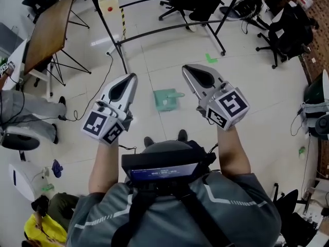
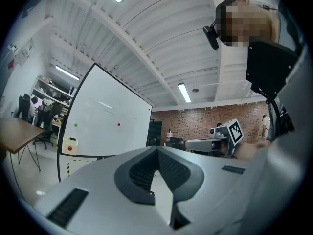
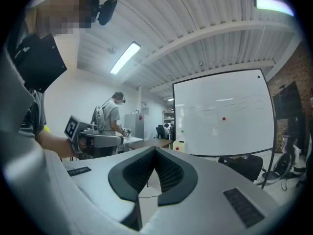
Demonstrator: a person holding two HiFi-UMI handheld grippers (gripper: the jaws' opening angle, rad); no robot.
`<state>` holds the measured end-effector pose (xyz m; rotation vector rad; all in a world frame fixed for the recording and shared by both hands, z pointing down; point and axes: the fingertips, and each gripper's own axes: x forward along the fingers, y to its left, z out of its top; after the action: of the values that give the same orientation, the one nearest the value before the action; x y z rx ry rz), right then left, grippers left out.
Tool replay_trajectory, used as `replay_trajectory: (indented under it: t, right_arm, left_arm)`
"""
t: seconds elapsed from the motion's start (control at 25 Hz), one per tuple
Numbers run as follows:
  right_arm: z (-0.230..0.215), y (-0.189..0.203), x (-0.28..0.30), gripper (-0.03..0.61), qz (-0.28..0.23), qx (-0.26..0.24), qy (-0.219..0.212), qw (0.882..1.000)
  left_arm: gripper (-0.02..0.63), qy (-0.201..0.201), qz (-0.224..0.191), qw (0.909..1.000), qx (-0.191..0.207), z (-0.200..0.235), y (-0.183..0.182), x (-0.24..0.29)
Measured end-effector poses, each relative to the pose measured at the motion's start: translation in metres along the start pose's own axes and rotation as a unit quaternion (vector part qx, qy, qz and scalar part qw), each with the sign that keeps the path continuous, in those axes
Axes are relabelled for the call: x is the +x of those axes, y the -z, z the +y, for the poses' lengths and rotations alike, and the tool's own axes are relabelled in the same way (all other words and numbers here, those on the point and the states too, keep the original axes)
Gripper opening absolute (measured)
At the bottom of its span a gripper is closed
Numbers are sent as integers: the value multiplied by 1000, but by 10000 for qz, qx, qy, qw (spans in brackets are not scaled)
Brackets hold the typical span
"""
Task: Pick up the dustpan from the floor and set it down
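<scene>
The green dustpan lies on the pale tiled floor, seen in the head view between and below my two grippers. It does not show in either gripper view. My left gripper is held level to the left of it, jaws shut with nothing in them. My right gripper is held level to the right of it, also shut and holding nothing. Both hang well above the floor, apart from the dustpan.
A whiteboard on a black tube stand is ahead, with an office chair behind it. A wooden table and a seated person's legs are at left. Cables trail over the floor.
</scene>
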<state>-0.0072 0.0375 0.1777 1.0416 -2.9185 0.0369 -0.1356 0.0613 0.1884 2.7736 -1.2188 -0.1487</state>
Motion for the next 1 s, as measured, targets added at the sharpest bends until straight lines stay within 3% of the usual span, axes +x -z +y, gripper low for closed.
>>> replay_trajectory:
  t: [0.28,0.48,0.56,0.68,0.76,1.0]
  right_arm:
    - [-27,-8,-1,18,-2,-78,-199,9998]
    - [-41,6,14,18,127,-184,-401,9989]
    - [-47,24,22,53,274,-192,-560,9979]
    - [-58,65,40,69,565,-238,-790,9950]
    - [-65,102,53,113,835,-217,-1017,9911]
    - [-74,246,86,196,1789,-289,-1671,9691]
  left_arm:
    - [29,-126,-21,9999,-26,1,-5,29]
    - [29,-179,134,9996,-196,17,15,44]
    - [29,-190,217,9993,-234,24,29,53]
    - [29,-205,383,9985,-327,39,61,68]
    - [29,-237,525,9973,-448,52,90,78]
    - [29,-276,991,9911,-844,90,214,100]
